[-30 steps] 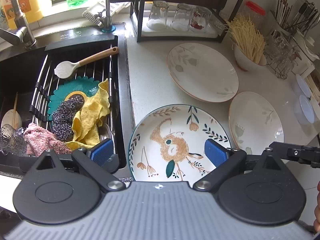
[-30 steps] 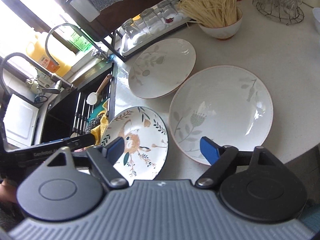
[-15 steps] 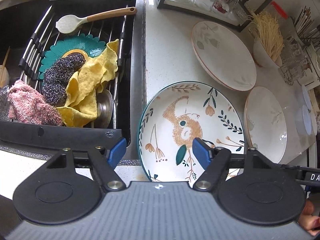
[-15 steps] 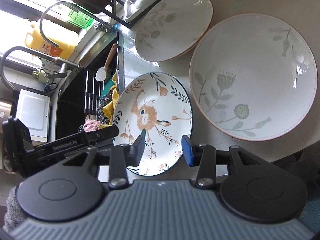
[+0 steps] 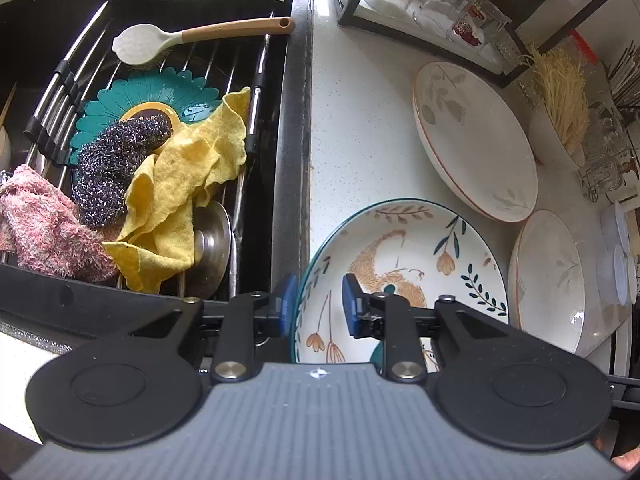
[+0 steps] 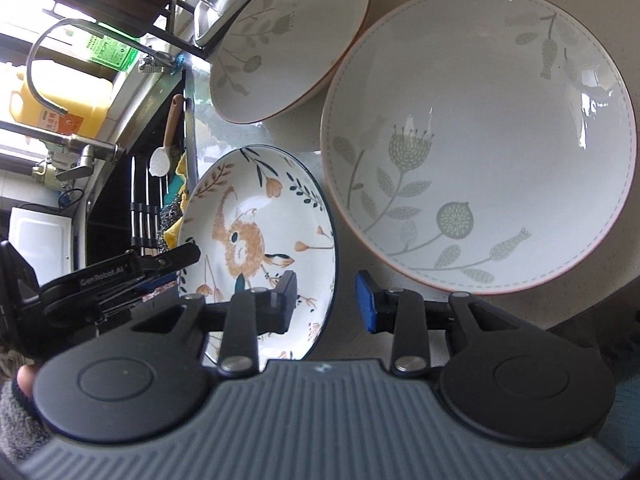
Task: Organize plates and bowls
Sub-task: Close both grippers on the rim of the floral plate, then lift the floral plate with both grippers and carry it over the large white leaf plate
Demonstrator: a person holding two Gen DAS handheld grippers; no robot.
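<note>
A deep plate with an orange bird and a dark teal rim (image 5: 420,248) (image 6: 248,216) lies on the speckled counter beside the sink. My left gripper (image 5: 318,308) straddles its left rim. The jaws are closing, with the outer pad against the rim and a gap still showing at the inner pad. My right gripper (image 6: 327,300) straddles the plate's right rim. Its jaws are also closing and stand clear of the rim on both sides. Two white leaf-pattern plates lie beyond, a far one (image 5: 476,140) (image 6: 288,40) and a near one (image 5: 548,276) (image 6: 480,140).
The black sink (image 5: 296,120) on the left holds a rack with a yellow cloth (image 5: 188,184), a scourer (image 5: 116,160), a pink cloth (image 5: 44,220) and a spoon (image 5: 192,36). A glass rack (image 5: 432,4) and a bowl of sticks (image 5: 560,120) stand at the back.
Both grippers have come down onto the bird plate from opposite sides. Their jaws have narrowed from wide open to a small gap around its rim.
</note>
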